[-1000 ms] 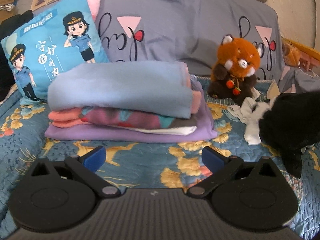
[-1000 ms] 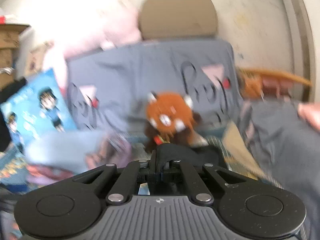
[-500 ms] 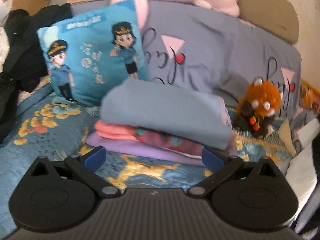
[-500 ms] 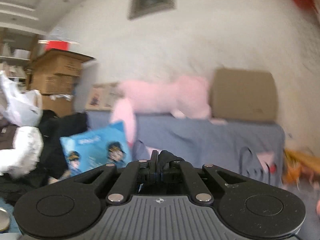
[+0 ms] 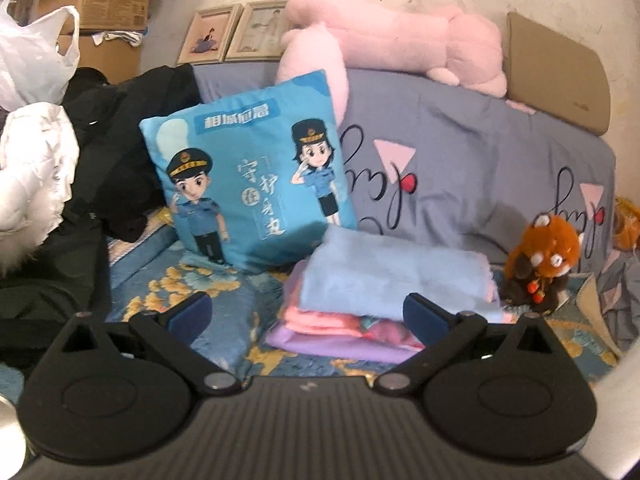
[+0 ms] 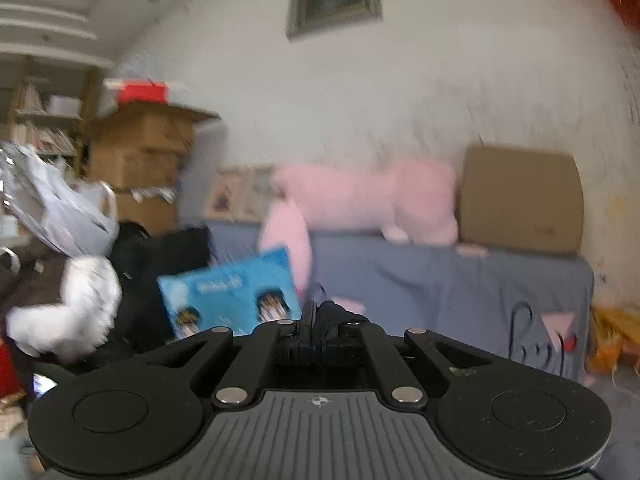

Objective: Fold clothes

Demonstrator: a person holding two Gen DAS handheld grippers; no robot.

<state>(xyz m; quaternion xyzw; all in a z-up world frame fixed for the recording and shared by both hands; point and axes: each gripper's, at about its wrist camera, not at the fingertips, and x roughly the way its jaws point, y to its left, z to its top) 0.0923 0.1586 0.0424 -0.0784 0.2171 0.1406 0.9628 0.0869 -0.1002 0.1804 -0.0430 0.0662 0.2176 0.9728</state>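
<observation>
A stack of folded clothes (image 5: 384, 280) lies on the flowered bedspread (image 5: 224, 300), with a light blue piece on top and pink and purple ones under it. My left gripper (image 5: 306, 314) hovers in front of the stack, open, with nothing between its blue-padded fingers (image 5: 190, 312). In the right wrist view my right gripper (image 6: 316, 314) is raised and points almost level at the wall. Its jaws are shut, and a small bunch of black garment (image 6: 334, 312) sticks up at the tips. The rest of that garment is hidden below the gripper.
A blue cartoon pillow (image 5: 248, 188) leans on the grey-covered headboard (image 5: 460, 160) behind the stack, with a pink plush (image 5: 400, 36) on top. A red panda toy (image 5: 540, 264) sits at the right. Dark clothes (image 5: 120, 152), a white bag (image 5: 32, 56) and cardboard boxes (image 5: 108, 4) crowd the left.
My left gripper has pulled back, risen and swung left, so the stack looks smaller and the black garment at right is gone from view. My right gripper rose, staying shut.
</observation>
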